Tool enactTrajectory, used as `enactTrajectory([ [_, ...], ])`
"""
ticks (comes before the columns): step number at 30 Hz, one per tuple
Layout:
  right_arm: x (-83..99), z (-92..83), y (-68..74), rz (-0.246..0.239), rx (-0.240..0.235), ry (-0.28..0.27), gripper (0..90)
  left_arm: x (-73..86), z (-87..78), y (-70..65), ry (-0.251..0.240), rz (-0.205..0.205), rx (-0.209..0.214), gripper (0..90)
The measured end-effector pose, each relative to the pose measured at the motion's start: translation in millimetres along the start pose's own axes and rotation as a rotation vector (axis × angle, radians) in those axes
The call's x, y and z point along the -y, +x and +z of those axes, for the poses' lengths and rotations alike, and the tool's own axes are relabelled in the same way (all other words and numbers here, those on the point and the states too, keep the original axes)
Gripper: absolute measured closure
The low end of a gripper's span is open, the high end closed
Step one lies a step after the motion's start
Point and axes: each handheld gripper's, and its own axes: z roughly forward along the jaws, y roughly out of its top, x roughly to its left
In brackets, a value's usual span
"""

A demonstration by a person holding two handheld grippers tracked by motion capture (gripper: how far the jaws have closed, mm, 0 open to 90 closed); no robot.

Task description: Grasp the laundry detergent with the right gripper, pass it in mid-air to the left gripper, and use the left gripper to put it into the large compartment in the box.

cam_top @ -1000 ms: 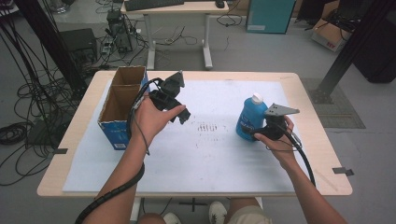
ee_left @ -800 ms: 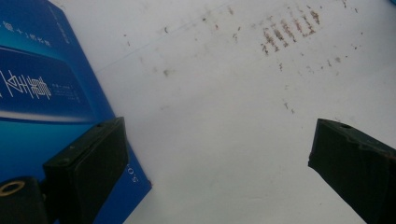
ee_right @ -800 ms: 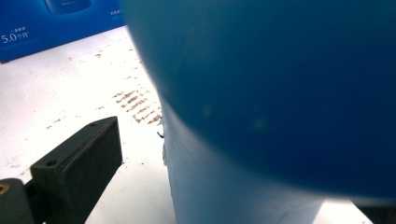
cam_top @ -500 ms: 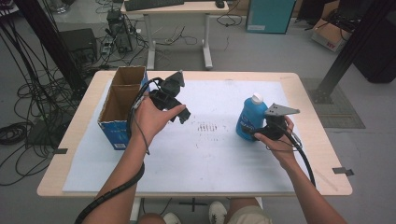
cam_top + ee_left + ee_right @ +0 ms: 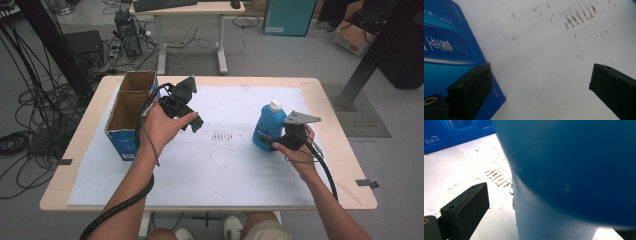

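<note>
While the high view looked down on a pale wooden table (image 5: 334, 186) covered by a white sheet (image 5: 220, 165), a person's two forearms came in from the bottom edge, each hand holding a black gripper. The left gripper (image 5: 192, 121) hung above the sheet just right of an open cardboard box (image 5: 131, 111) with blue sides, which stood near the table's left edge. The right gripper (image 5: 274, 142), topped by a grey three-cornered plate, sat against the lower right side of a blue bottle (image 5: 266, 126) with a white cap, which stood upright on the sheet toward the table's right. A patch of brownish marks (image 5: 223, 136) lay on the sheet between the two grippers. From above, neither gripper's jaws could be made out clearly. The left gripper view (image 5: 541, 82) settled that for its side: its two black jaws stood wide apart with nothing between them, over bare white sheet, with the box's blue printed wall (image 5: 446, 47) just behind the left-hand jaw. The right gripper view showed the bottle (image 5: 574, 170) very close, a smooth blue wall directly before the camera, blurred by nearness. One jaw stood clear of the bottle at lower left with sheet visible in the gap; the other was hidden at the picture's corner, so the jaws were parted around the bottle's base and not clamped on it.
</note>
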Motion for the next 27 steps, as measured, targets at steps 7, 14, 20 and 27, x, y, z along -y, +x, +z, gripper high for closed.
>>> enactTrajectory([
  [7,0.4,0.7,-0.6,-0.004,0.001,-0.002,1.1,0.3,-0.6,0.9,-0.002,-0.002,-0.002,5.1],
  [14,0.0,0.5,-0.6,-0.006,0.000,-0.004,1.1,0.5,-1.5,1.1,-0.005,0.002,-0.007,5.1],
  [20,0.0,0.4,0.1,-0.001,-0.002,-0.004,1.2,0.8,-0.6,0.8,-0.003,0.007,-0.009,5.0],
  [27,0.2,1.1,-0.3,-0.005,-0.002,-0.007,1.3,0.6,-2.4,0.8,-0.005,0.004,-0.009,5.1],
])
